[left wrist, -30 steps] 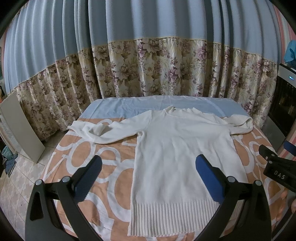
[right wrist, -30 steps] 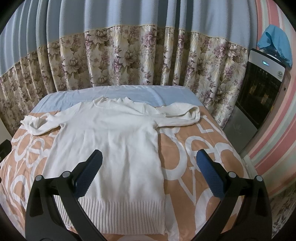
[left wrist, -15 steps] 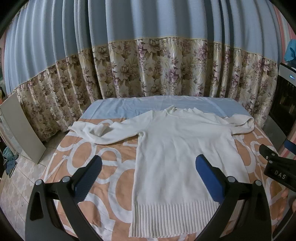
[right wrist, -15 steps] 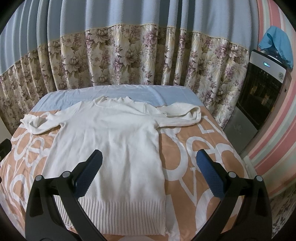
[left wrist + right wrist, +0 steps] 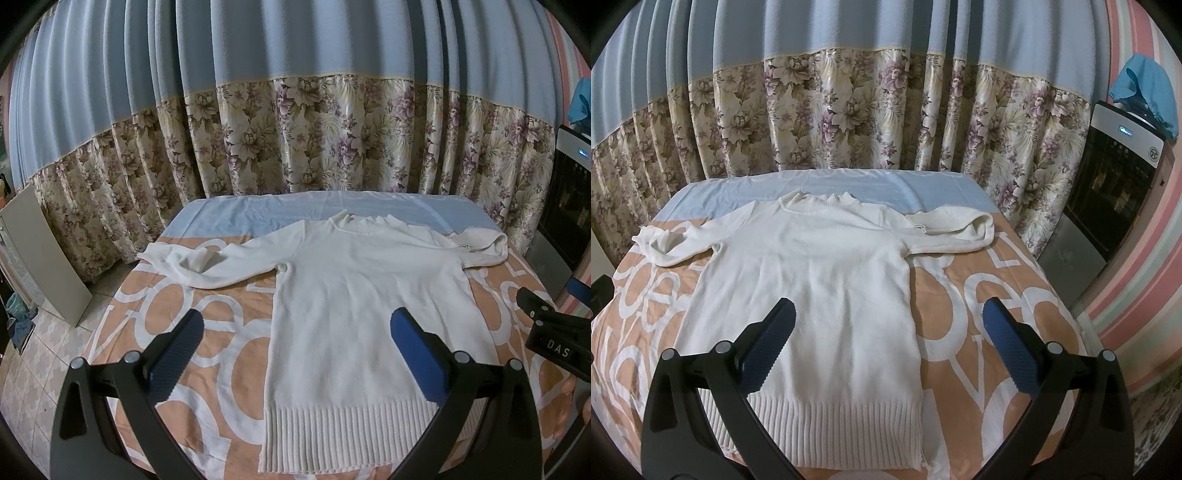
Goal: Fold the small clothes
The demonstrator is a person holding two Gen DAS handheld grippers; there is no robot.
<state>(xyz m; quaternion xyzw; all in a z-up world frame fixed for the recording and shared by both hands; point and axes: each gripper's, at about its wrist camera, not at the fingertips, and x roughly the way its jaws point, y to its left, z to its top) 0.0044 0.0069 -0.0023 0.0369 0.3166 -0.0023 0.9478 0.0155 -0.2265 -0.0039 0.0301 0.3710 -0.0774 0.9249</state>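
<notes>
On bed: sweater flat; both grippers' jaws wide, empty.

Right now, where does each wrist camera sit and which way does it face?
Left wrist: behind the open left gripper, over the near left of the bed, facing the curtain; the right gripper pokes in at the right edge.
Right wrist: behind the open right gripper, over the near right, facing the same way; a dark appliance stands to the right.
Both show the white sweater lying flat, hem nearest.
</notes>
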